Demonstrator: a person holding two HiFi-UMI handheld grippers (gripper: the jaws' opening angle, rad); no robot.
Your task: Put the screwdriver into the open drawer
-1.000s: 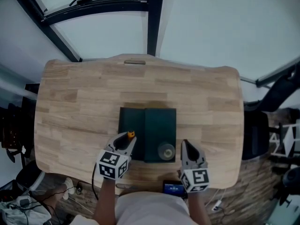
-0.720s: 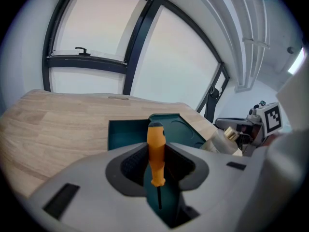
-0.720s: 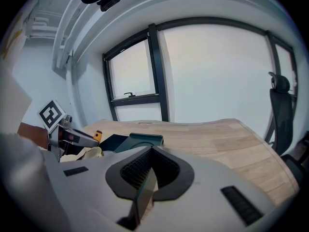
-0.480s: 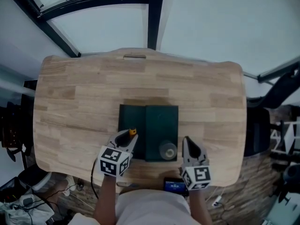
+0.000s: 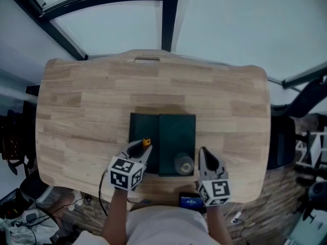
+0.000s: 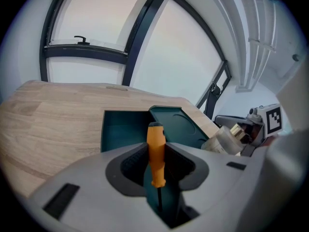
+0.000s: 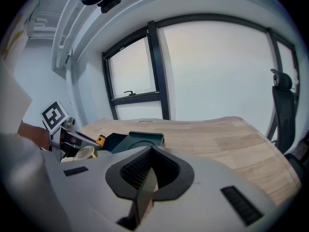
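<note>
**Task stage: carry done, release judged outstanding.** The left gripper (image 5: 139,151) clamps the orange-handled screwdriver (image 6: 156,151) between its jaws, handle foremost. It is at the near-left corner of the green box (image 5: 177,137), above that box's open drawer (image 5: 143,129), and not yet inside. The right gripper (image 7: 152,153), jaws together on nothing, hangs off the box's near-right corner. Count: one screwdriver, one box, one open drawer, one jar (image 5: 183,164) at the box's near edge, two grippers.
</note>
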